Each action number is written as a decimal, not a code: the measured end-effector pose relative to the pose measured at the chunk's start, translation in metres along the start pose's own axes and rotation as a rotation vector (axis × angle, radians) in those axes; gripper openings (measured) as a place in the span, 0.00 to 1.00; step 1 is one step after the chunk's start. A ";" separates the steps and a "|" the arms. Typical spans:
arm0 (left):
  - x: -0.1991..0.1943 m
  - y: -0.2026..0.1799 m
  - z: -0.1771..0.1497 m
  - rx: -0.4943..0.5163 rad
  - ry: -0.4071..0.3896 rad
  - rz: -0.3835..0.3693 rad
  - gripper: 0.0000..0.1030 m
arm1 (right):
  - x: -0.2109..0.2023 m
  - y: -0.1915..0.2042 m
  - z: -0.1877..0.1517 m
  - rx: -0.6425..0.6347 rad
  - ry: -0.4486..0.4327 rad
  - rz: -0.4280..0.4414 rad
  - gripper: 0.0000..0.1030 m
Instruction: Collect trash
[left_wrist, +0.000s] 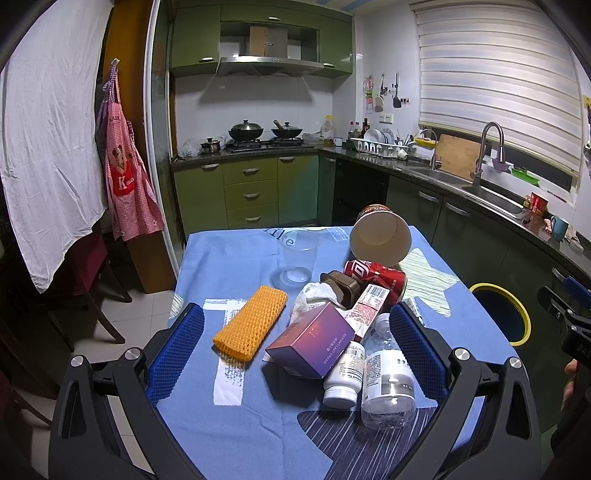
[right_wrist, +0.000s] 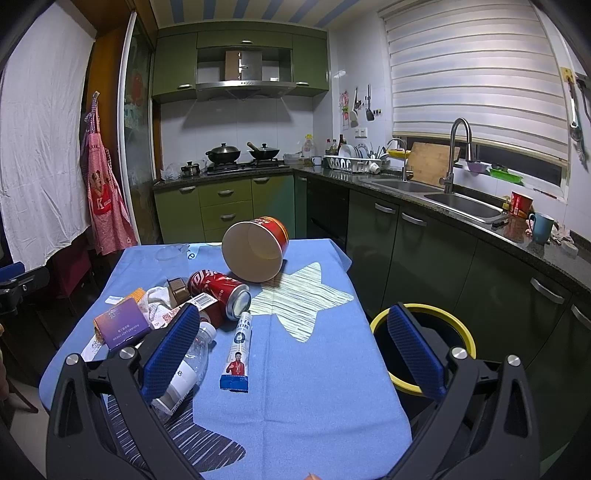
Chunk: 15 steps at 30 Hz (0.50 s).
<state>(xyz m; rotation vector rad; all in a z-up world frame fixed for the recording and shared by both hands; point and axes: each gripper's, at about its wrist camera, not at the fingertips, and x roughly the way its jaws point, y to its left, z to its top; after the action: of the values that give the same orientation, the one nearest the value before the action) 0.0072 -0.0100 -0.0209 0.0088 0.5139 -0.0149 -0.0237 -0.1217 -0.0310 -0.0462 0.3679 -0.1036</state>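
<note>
Left wrist view: the left tongs hang with blue ribbed pads wide apart, gripping nothing, over trash on the blue cloth-covered desk. Between the pads lie an orange foam fruit net, a glossy purple carton, a white pill bottle and a crumpled clear plastic bottle. Beyond them are a dented red cola can, a tipped paper noodle bowl and an upright clear plastic cup. Right wrist view: the right tongs also gape empty above a flat tube sachet; a yellow-rimmed round bin stands beside the desk.
</note>
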 end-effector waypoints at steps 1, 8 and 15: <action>0.000 0.000 0.000 0.000 0.001 0.000 0.96 | 0.000 0.000 0.000 0.001 0.000 0.000 0.94; 0.015 -0.001 0.001 0.009 0.020 0.007 0.96 | 0.008 0.002 -0.003 -0.007 0.005 0.003 0.94; 0.057 0.017 0.027 -0.006 0.036 0.017 0.96 | 0.040 0.000 0.014 -0.006 0.014 0.008 0.94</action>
<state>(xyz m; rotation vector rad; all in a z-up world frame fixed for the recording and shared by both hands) 0.0704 0.0059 -0.0259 0.0074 0.5502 0.0031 0.0187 -0.1253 -0.0327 -0.0504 0.3825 -0.0946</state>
